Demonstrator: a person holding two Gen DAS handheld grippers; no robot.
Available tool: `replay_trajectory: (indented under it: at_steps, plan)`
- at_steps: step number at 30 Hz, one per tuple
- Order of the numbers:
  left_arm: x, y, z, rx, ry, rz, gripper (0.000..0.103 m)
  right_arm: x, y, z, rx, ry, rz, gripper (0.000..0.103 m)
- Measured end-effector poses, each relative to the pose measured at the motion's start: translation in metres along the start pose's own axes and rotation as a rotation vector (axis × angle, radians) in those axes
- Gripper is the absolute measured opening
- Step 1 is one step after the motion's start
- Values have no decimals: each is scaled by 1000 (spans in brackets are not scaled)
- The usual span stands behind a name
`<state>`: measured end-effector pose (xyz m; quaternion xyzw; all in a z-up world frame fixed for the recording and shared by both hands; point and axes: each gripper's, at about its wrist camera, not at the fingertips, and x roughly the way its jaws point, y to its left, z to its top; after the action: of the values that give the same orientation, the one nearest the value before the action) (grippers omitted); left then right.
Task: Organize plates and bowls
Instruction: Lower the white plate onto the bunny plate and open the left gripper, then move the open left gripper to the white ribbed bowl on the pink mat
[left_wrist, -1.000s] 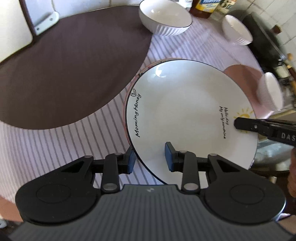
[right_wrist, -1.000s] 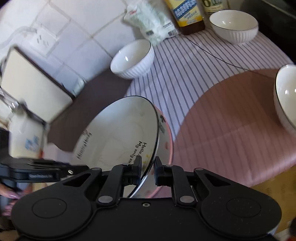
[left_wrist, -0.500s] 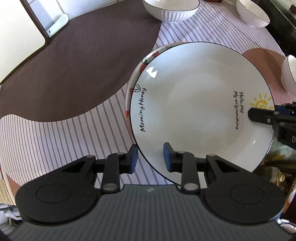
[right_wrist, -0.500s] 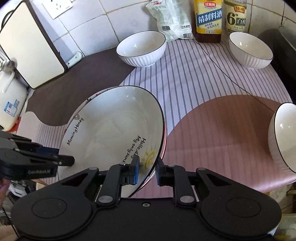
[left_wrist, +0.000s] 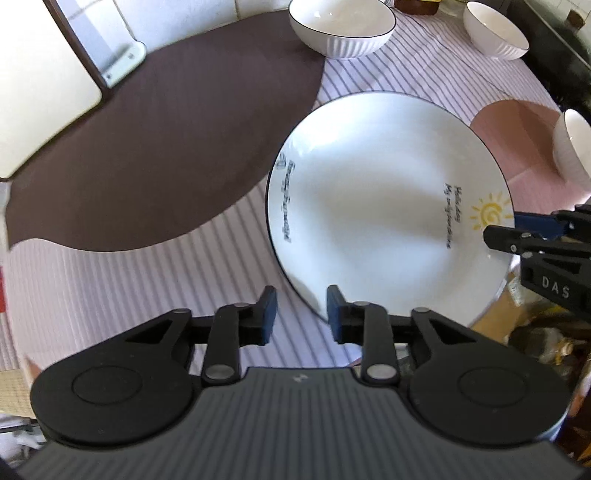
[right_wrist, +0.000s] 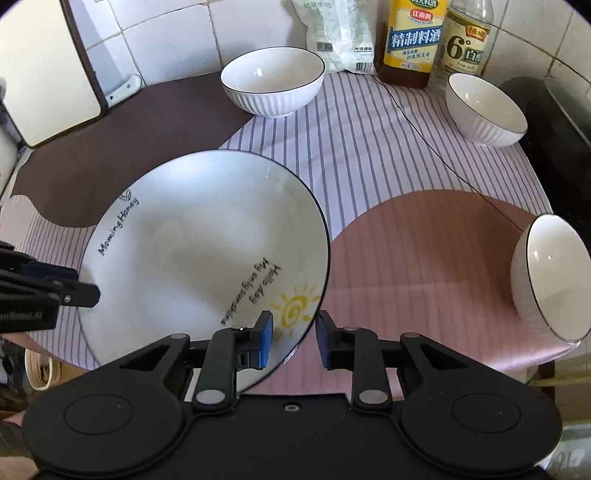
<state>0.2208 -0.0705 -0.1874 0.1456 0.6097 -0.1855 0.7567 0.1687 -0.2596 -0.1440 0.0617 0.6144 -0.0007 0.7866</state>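
your left gripper (left_wrist: 298, 312) stands with its jaws apart, straddling the near rim of the white plate (left_wrist: 384, 206). one blue pad sits over the plate's inner face and the other outside the rim above the cloth, with a clear gap on both sides, so nothing is clamped. your right gripper (right_wrist: 294, 339) is likewise parted across the opposite rim, beside the yellow sun print. its left pad is over the plate and its right pad is beyond the edge. in the left wrist view, you can see the right gripper's fingers (left_wrist: 517, 236) reaching in at the sun-marked edge.

the plate lies near the front edge of the table on the striped tablecloth (right_wrist: 369, 147), partly over the pink patch (right_wrist: 424, 251). whether it rests flat or on something beneath it, you cannot tell. it bears the words "morning honey" on one side and "hello day my only sunshine" on the other.

three white ribbed bowls stand apart from the plate: one bowl (right_wrist: 273, 81) at the back by the brown mat (right_wrist: 122, 147), a second bowl (right_wrist: 484, 109) at the back right, and a third bowl (right_wrist: 550, 277) at the right edge. a yellow-labelled bottle (right_wrist: 410, 37), a clear bottle (right_wrist: 465, 44) and a white bag (right_wrist: 336, 37) line the tiled wall. a cutting board (right_wrist: 40, 74) leans at the left.
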Motion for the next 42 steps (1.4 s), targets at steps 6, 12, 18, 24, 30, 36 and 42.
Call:
replay_trajectory:
  at_steps: [6,12,18,24,30,36,42]
  plan:
    - [-30,12,-11,-23,63,-83,59,-18,15,-4,20,-33,-23,47]
    - [-50,19,-23,3,68,-82,71,-48,20,-15,81,-86,-18,63]
    - [-69,13,-32,25,28,-85,75,-71,18,-35,130,-158,-22,69]
    - [-91,-5,-37,23,-33,-99,89,-103,17,-58,117,-316,-6,71]
    - [-112,-38,-36,50,-94,-59,93,-121,-11,-75,143,-422,12,71]
    - [-124,-84,-30,46,-124,-55,93,-137,-51,-89,70,-471,14,71]
    - [-128,-136,-19,64,-131,-47,93,-147,-99,-99,-23,-477,-7,72]
